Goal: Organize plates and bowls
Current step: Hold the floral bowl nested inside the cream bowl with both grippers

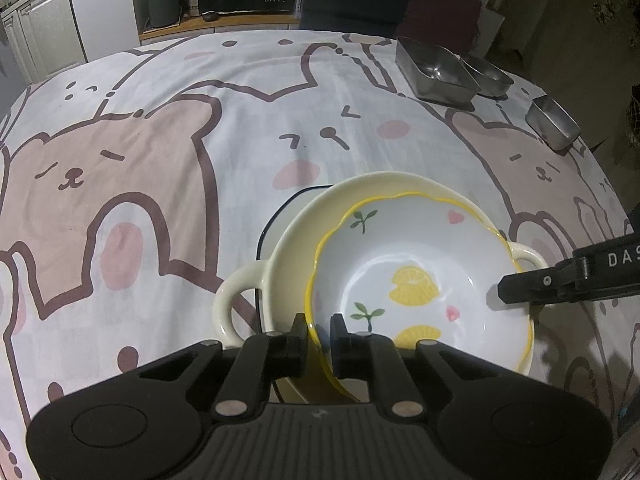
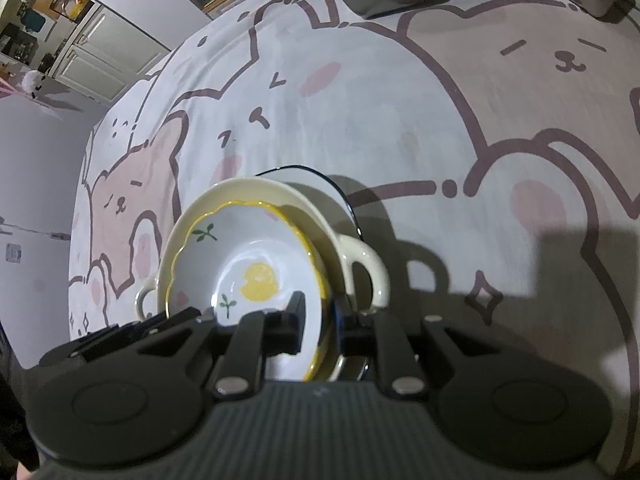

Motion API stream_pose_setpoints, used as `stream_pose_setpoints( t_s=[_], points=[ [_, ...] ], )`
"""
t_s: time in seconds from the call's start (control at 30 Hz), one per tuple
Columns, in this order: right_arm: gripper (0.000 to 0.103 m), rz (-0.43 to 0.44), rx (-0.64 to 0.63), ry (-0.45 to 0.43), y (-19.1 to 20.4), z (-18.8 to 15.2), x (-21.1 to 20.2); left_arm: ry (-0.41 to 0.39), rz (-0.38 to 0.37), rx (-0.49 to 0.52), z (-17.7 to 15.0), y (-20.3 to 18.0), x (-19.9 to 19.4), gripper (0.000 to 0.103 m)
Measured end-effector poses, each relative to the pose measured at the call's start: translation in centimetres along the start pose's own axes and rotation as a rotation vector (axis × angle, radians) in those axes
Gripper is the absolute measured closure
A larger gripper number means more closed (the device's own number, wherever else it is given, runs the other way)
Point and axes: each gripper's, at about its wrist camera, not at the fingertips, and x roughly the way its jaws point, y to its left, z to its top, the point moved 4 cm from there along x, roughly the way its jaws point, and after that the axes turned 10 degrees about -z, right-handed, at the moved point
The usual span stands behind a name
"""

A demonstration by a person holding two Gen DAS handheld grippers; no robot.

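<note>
Low in the centre of both wrist views sits a stack of dishes on the bear-and-rabbit tablecloth (image 1: 160, 152): a lemon-print bowl (image 1: 416, 264) with a wavy yellow rim nests inside a cream two-handled bowl (image 1: 304, 224), and under both lies a white plate with a dark rim (image 1: 272, 224), of which only an arc shows at the stack's upper left. The left gripper (image 1: 319, 330) is pinched narrow on the near rim of the lemon-print bowl, one finger outside the wall and one inside. The right gripper (image 2: 320, 314) is clamped the same way on the opposite rim; in the left wrist view its black finger reaches in from the right edge over the bowl's lip. Holding the bowl at two opposite points probably keeps this glossy, shallow dish level, since a single pinch on a thin wavy rim could let it tip or slip. Whether the bowl is already resting fully in the cream bowl or just above its floor cannot be told. It sits off-centre, crowded toward the right handle in the left view, so settling it evenly seems the step in hand. Toward the upper right of the left wrist view, well apart from the stack, stand a large steel tray (image 1: 436, 72), a round steel bowl (image 1: 490, 74) just beside it, and a small steel tray (image 1: 554, 126), apparently still to be sorted.
</note>
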Motion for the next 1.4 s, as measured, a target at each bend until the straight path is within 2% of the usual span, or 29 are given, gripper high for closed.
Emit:
stream_pose_setpoints(
  t_s=[0.2,0.3,0.33,0.43,0.63,0.7,1.4],
  points=[
    [0.086,0.006,-0.001,-0.002,-0.1,0.0,-0.2,0.0,0.0,0.0,0.0,0.0,0.0,0.09],
    [0.089,-0.003,-0.017,-0.009,0.0,-0.1,-0.3,0.0,0.0,-0.002,0.0,0.0,0.0,0.09],
    [0.095,-0.01,-0.026,-0.013,0.0,-0.1,-0.4,-0.001,0.0,-0.003,0.0,0.0,0.0,0.09],
    [0.096,-0.023,-0.045,-0.028,0.1,-0.3,-0.3,-0.001,0.0,-0.007,0.1,0.0,0.0,0.09],
    [0.097,-0.084,-0.163,-0.088,1.5,-0.8,-0.1,-0.021,0.015,-0.008,0.3,0.2,-0.5,0.092],
    [0.097,-0.064,-0.147,-0.08,1.3,-0.7,0.4,-0.019,0.007,-0.014,0.3,0.4,-0.6,0.093],
    [0.096,-0.069,-0.142,-0.077,1.2,-0.6,0.3,-0.031,0.008,-0.025,0.3,0.2,-1.3,0.091]
  ],
)
